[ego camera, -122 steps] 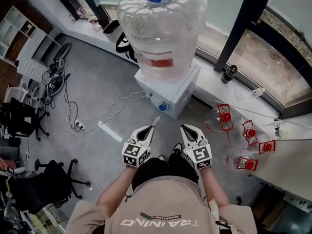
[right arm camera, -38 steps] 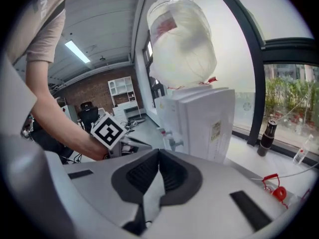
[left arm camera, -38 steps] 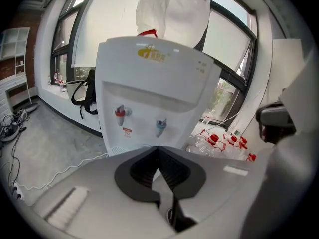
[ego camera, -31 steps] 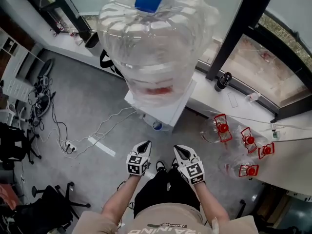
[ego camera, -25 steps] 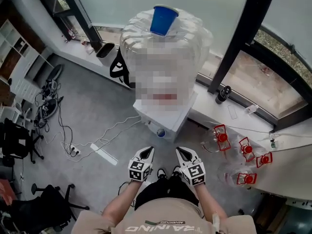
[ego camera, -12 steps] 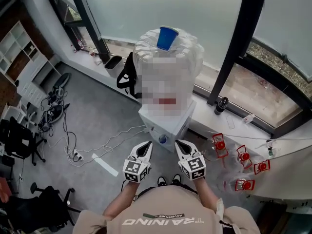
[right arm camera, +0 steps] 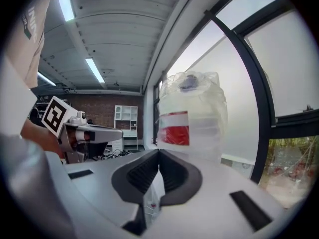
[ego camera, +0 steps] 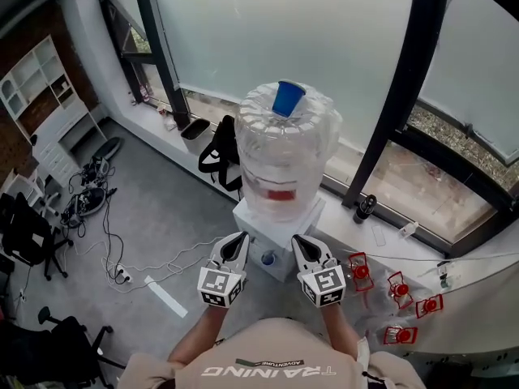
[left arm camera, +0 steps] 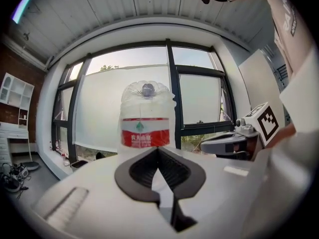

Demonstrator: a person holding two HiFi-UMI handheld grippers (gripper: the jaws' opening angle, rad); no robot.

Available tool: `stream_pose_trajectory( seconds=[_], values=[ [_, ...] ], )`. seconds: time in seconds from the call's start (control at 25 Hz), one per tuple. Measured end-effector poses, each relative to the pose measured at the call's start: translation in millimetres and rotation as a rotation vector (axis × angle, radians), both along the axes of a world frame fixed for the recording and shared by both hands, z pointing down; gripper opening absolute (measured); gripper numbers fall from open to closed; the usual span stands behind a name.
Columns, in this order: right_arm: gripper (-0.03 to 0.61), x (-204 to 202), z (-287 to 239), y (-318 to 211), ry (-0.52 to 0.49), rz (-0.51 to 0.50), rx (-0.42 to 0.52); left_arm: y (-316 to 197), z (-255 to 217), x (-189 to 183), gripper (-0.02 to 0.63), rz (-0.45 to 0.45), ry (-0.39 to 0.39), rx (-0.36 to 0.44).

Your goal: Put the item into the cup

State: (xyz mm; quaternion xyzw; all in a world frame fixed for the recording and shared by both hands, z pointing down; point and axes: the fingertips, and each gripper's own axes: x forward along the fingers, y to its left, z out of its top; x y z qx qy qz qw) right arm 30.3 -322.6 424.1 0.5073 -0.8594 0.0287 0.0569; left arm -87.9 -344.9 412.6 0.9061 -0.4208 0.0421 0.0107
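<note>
**Both grippers closed and held short of the water jug, cup on top of it**

The window wall fills the far side of my head view, with grey floor running off to the left below it. Against the sill stands the big clear water jug, red label facing me, seated on a white dispenser. A black bag sits just beside the jug on its left. To the right, near the sill, lies a cluster of empty jugs with red fittings. Office chairs and a tangle of cables are well apart at the left edge.

I have the left gripper and right gripper side by side, close to each other, both pointing at the dispenser and not touching it. In the left gripper view the fingers are clenched, tips meeting, with the jug's label straight ahead beyond them. The right gripper view shows the same: fingers clenched tip to tip, jug beyond. I cannot make out anything held in either pair.

The blue cup stands on the very top of the jug, well above and beyond both grippers.
</note>
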Motion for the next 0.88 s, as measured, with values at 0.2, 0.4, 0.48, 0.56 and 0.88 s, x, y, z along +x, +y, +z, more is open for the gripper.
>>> stream_pose_trajectory(
  seconds=[0.2, 0.4, 0.48, 0.56, 0.88],
  values=[
    [0.011, -2.5, 2.0, 2.7, -0.004, -0.009, 0.02, 5.4, -6.9, 3.0, 0.009, 0.013, 0.001, 0.008],
    [0.011, -5.6, 5.8, 5.3, 0.008, -0.011, 0.016, 18.7, 9.8, 1.4, 0.009, 0.022, -0.005, -0.033],
    [0.011, -6.0, 4.3, 3.7, 0.004, -0.014, 0.014, 18.2, 9.7, 1.4, 0.009, 0.028, -0.004, -0.037],
    [0.011, -7.5, 4.1, 3.2, 0.01, -0.021, 0.014, 17.4, 7.3, 2.5, 0.009, 0.033, -0.006, -0.031],
    [0.011, -14.9, 10.8, 22.0, 0.062, -0.028, 0.004, 23.9, 18.1, 1.2, 0.009, 0.055, -0.011, -0.062]
  ],
)
